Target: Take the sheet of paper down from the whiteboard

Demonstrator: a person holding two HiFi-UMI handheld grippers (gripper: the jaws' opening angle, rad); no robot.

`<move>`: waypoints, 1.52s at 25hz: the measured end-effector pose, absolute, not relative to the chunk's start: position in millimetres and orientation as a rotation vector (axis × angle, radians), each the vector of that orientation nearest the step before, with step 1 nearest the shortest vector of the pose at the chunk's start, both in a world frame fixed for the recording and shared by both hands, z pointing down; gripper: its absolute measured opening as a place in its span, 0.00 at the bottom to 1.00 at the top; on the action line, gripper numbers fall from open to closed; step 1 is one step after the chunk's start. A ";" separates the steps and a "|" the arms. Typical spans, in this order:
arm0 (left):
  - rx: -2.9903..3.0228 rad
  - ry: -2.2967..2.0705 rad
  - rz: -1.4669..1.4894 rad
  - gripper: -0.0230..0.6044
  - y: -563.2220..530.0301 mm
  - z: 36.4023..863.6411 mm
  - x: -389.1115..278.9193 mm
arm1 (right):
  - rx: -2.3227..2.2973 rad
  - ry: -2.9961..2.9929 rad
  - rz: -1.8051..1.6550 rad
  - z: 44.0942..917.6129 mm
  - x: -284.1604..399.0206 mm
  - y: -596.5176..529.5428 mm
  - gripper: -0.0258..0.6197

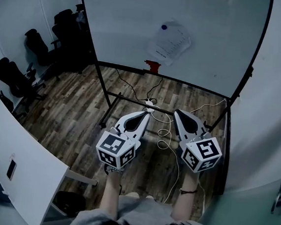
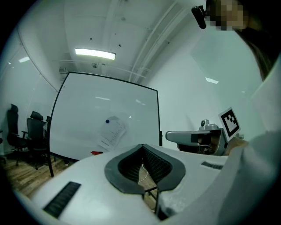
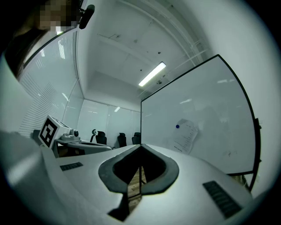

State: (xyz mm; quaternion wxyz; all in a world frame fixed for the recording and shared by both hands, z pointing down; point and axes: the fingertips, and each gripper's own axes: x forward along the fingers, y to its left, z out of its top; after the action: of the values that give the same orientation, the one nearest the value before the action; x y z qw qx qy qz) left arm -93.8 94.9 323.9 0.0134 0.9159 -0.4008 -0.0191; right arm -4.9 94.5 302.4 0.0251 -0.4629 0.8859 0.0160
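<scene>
Sheet of paper (image 1: 170,42): hangs tilted on whiteboard (image 1: 222,38), blue magnet (image 1: 164,26) at top corner, probably sole fastening. Light, floppy, tears easily; pinch free lower edge. Left gripper (image 1: 146,114), right gripper (image 1: 178,112): jaws together, empty, well apart from board

Black office chairs (image 1: 35,45) stand on the wooden floor (image 1: 75,118) at the left. A white cable (image 1: 164,132) loops across the planks. A white table (image 1: 26,172) sits nearer.
</scene>
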 end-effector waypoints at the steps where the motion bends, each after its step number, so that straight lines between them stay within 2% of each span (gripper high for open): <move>1: 2.842 -1.261 -0.055 0.05 95.1 326.0 -94.4 | -1.420 2.743 0.035 305.2 -4.6 93.5 0.04; 13: 2.801 -1.308 0.025 0.05 67.5 337.8 -91.0 | -1.351 2.718 -0.055 314.8 -0.7 63.5 0.04; 23: 2.850 -1.244 -0.004 0.05 -7.6 334.3 -81.2 | -1.398 2.678 -0.056 308.3 8.3 -3.8 0.04; 38: 2.876 -1.159 -0.039 0.05 -108.8 332.2 -99.5 | -1.419 2.687 -0.090 312.0 -20.1 -99.3 0.04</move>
State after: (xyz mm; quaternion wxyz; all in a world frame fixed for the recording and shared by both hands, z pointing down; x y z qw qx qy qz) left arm -99.5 -108.8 332.2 0.0203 0.9273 -0.3737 -0.0125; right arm -20.1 -99.3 312.0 0.0509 -0.4662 0.8827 -0.0297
